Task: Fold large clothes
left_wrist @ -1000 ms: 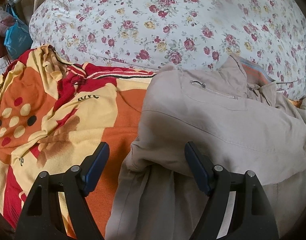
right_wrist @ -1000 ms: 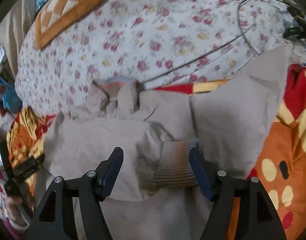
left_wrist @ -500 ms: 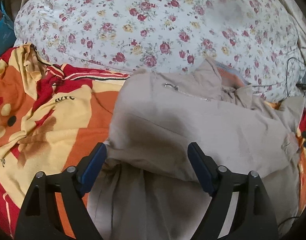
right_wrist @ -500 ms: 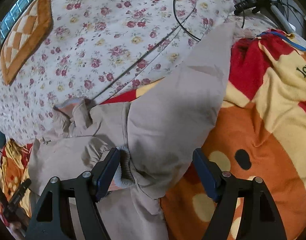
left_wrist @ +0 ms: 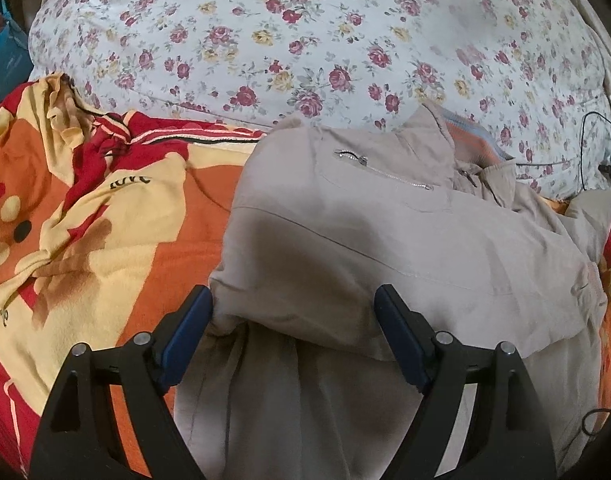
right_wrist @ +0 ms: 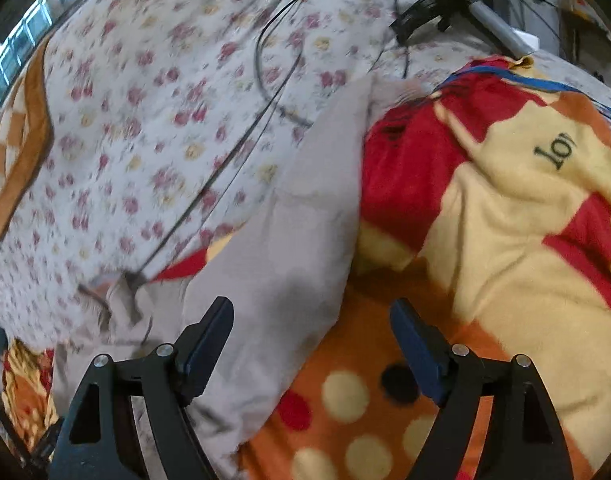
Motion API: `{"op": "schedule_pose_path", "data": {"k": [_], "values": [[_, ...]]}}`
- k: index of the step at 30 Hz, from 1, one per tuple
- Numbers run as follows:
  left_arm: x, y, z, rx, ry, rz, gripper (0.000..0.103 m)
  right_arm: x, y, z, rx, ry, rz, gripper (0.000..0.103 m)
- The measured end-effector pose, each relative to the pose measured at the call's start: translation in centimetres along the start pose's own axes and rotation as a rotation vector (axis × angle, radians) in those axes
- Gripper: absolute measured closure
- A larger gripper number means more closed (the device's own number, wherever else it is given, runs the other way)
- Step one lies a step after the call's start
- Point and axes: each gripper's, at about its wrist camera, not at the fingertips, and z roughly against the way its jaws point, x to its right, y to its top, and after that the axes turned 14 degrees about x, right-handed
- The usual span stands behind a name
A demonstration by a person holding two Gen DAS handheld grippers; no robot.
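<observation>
A beige jacket lies spread on an orange, red and yellow blanket, its zip pocket and striped collar facing up. My left gripper hangs open over the jacket's near folded edge; cloth lies under the gap and the pads do not press on it. In the right wrist view one beige sleeve stretches away across the blanket. My right gripper straddles that sleeve's right edge. Its jaws are opening, with nothing held between them.
A white quilt with red flowers covers the bed beyond the blanket. Black cables and a grey metal pole lie on it at the far right. An orange checked cushion sits far left, and a blue bag beside the bed.
My right gripper has left the ribbed cuff it stood around and swung right, onto the outstretched sleeve and blanket. The left gripper has widened slightly and stayed over the jacket.
</observation>
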Motion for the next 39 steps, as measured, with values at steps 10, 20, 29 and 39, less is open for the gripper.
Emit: {"op": "schedule_pose_path", "data": {"k": [10,20,29,39], "values": [[-1.4,0.3,-0.6,-0.024,-0.019,0.114,0.020,1.8,3.2,-4.0,0.080,0.058,-0.069,0.050],[-0.8,0.0,-1.4,-0.035,-0.005,0.068,0.020,2.1,5.7,-7.4,0.051,0.030,-0.060,0.047],[-0.5,-0.3,-1.6,-0.035,0.005,0.051,0.020,0.9,6.4,-8.8,0.040,0.068,0.024,0.098],[-0.6,-0.3,-1.5,-0.033,0.006,0.054,0.020,-0.7,7.2,-5.6,0.049,0.176,0.071,0.101]]}}
